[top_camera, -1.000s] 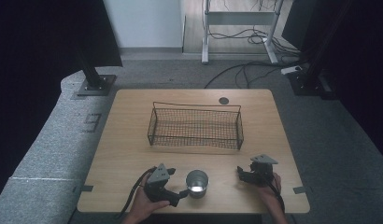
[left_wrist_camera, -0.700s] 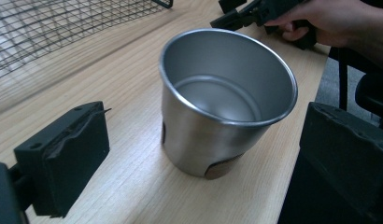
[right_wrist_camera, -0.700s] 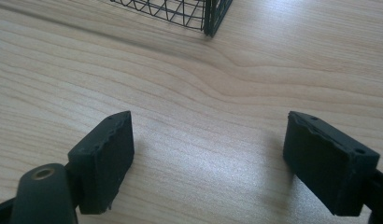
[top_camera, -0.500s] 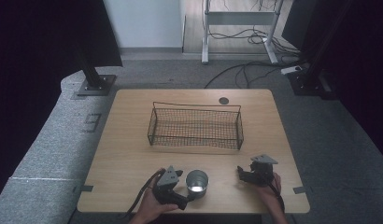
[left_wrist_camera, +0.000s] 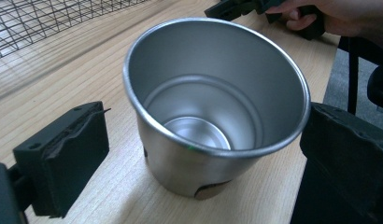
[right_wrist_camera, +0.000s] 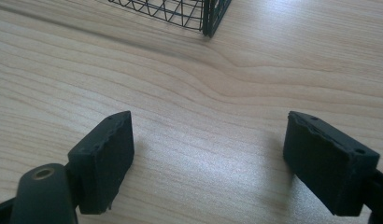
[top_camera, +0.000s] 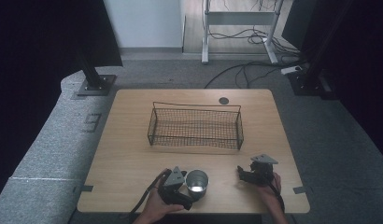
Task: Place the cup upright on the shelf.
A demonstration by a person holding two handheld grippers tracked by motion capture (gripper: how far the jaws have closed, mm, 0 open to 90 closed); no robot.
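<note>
A shiny metal cup (top_camera: 197,181) stands upright and empty near the table's front edge. My left gripper (top_camera: 186,187) is open around it. In the left gripper view the cup (left_wrist_camera: 213,107) sits between the two black pads: the right pad (left_wrist_camera: 343,154) is close to its rim and the left pad (left_wrist_camera: 63,158) stands apart from its wall. My right gripper (top_camera: 244,173) rests on the table to the cup's right, open. Its jaws (right_wrist_camera: 208,144) stand wide over bare wood with nothing between them.
A black wire basket (top_camera: 195,127) stands empty in the middle of the wooden table (top_camera: 133,154); its corner (right_wrist_camera: 206,14) is just ahead of the right gripper. The other hand with its gripper (left_wrist_camera: 273,8) is beyond the cup. A round hole (top_camera: 223,101) lies near the far edge.
My left gripper has slid right towards the cup, so the cup now sits between its jaws. The cup, the basket and the right gripper have stayed put.
</note>
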